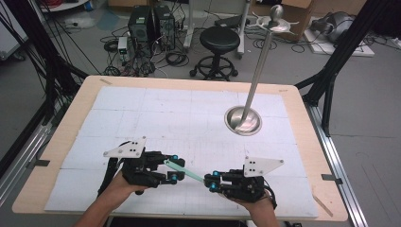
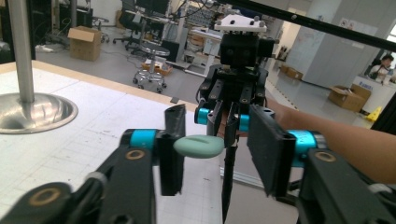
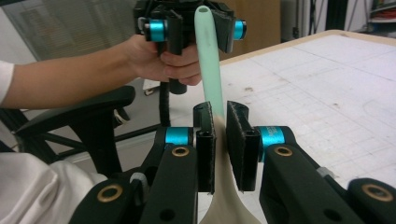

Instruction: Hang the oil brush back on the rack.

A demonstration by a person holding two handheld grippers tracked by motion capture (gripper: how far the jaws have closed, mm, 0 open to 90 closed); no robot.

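Above the table's (image 1: 302,142) near edge, the right gripper (image 1: 211,182) is clamping the spatula (image 1: 183,170) — the left gripper (image 1: 174,168) is standing open around its handle.

Spatula (image 1: 185,170) spanning between left gripper (image 1: 174,169) and right gripper (image 1: 211,182), near table (image 1: 302,142) front edge; metal stand (image 1: 243,120) behind, rightward.

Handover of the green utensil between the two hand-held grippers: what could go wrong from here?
1. The left hand-held gripper has its jaws apart around the rounded end of the green utensil; one pad looks close to it, the other stands well clear, so closing may push it sideways.
2. The right hand-held gripper pinches the slim handle alone; letting go early would drop it onto the table.
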